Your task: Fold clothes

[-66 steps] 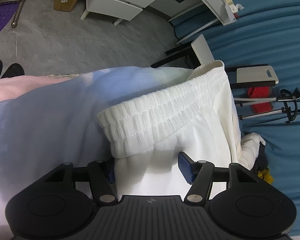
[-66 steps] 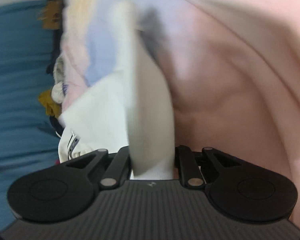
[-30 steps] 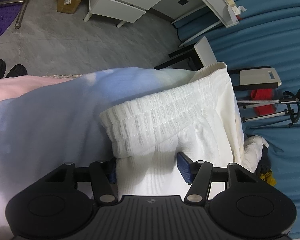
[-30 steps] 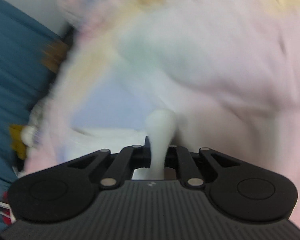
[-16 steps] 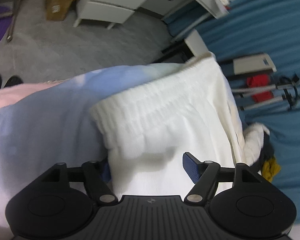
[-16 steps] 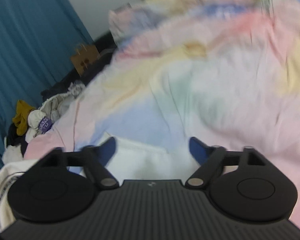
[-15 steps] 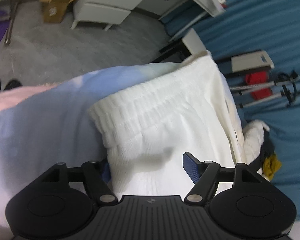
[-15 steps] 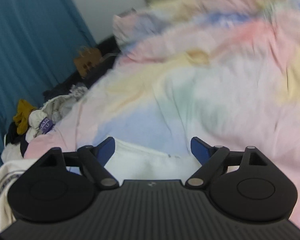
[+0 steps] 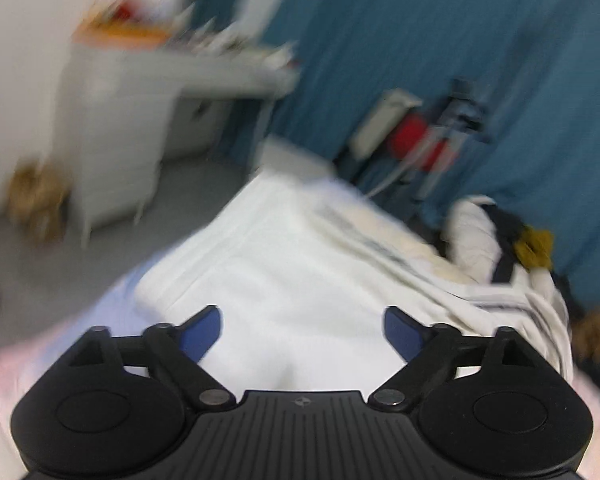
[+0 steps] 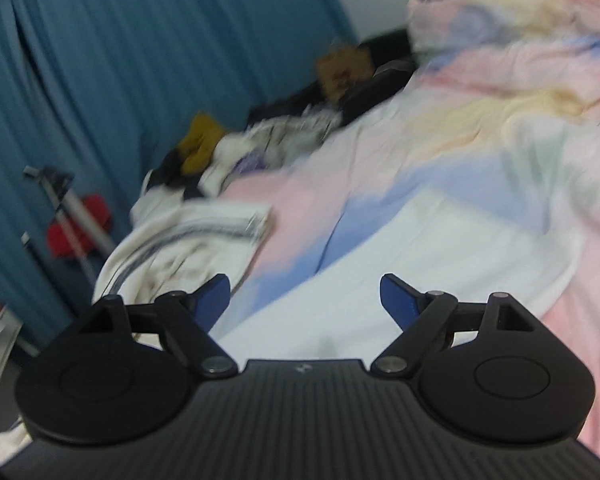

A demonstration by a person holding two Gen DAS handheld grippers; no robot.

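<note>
A white garment [image 9: 300,264] lies flat on the pastel bedspread [image 9: 112,312], blurred by motion in the left wrist view. My left gripper [image 9: 302,330] hangs open just above its near edge, with nothing between the blue pads. In the right wrist view the same white garment [image 10: 400,264] lies as a flat folded rectangle on the bedspread [image 10: 480,120]. My right gripper [image 10: 304,298] is open above its near part and holds nothing.
A striped white garment [image 10: 188,240] and a heap of mixed clothes [image 10: 260,140] lie at the bed's edge by the blue curtain [image 10: 140,60]. A tripod and a red object [image 9: 420,140] stand by the curtain. A white desk [image 9: 140,120] stands on the grey floor.
My left gripper has let go of the white garment, opened wide and swung upward. My right gripper, open since half a second ago, has pulled back, and the garment now lies flat.
</note>
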